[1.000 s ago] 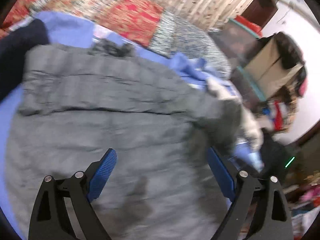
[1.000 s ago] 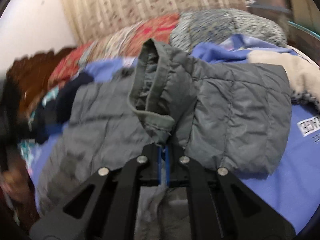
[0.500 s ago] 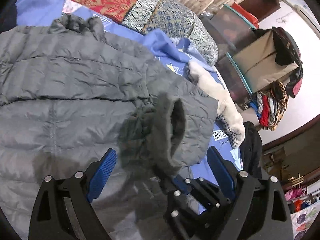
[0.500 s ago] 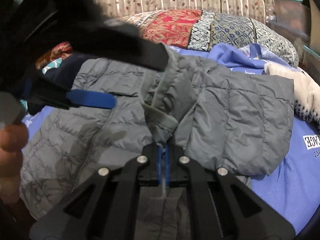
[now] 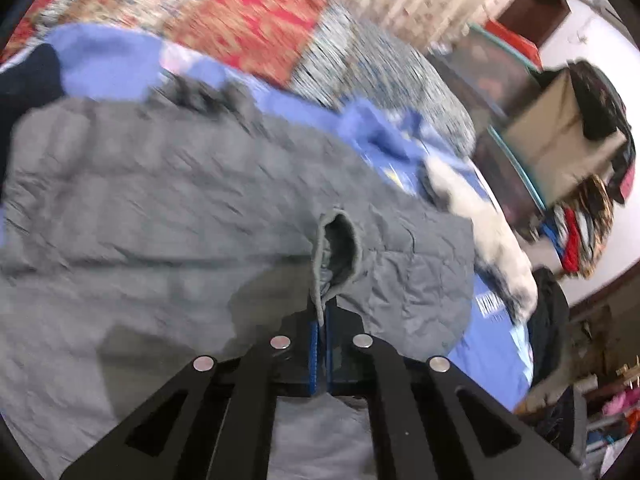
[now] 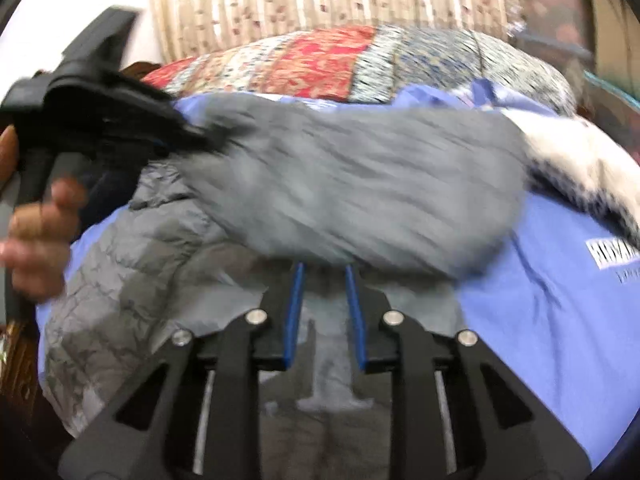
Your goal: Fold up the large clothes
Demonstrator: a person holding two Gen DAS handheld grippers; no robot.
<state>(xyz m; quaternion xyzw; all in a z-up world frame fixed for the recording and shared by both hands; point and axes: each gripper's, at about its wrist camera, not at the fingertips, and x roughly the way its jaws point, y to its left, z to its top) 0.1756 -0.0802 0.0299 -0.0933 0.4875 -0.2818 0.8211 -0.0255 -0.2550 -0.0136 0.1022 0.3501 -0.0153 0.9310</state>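
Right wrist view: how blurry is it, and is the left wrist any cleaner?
Right wrist: heavy motion smear across the sleeve and the left gripper; the right gripper is sharp, its shadow falling on the jacket below. Left wrist: background and jacket body smeared, but the cuff near the fingers is fairly crisp. Both show fisheye bending and dark corner vignetting.

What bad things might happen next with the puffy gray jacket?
1. The left gripper pinches only the thin edge of the sleeve cuff, so the slippery cloth may slide out.
2. The right gripper is open, so the gray jacket hangs on one grip and the sleeve fold could flop crooked.
3. The white fuzzy garment and blue shirt lie right beside it and may get dragged along.
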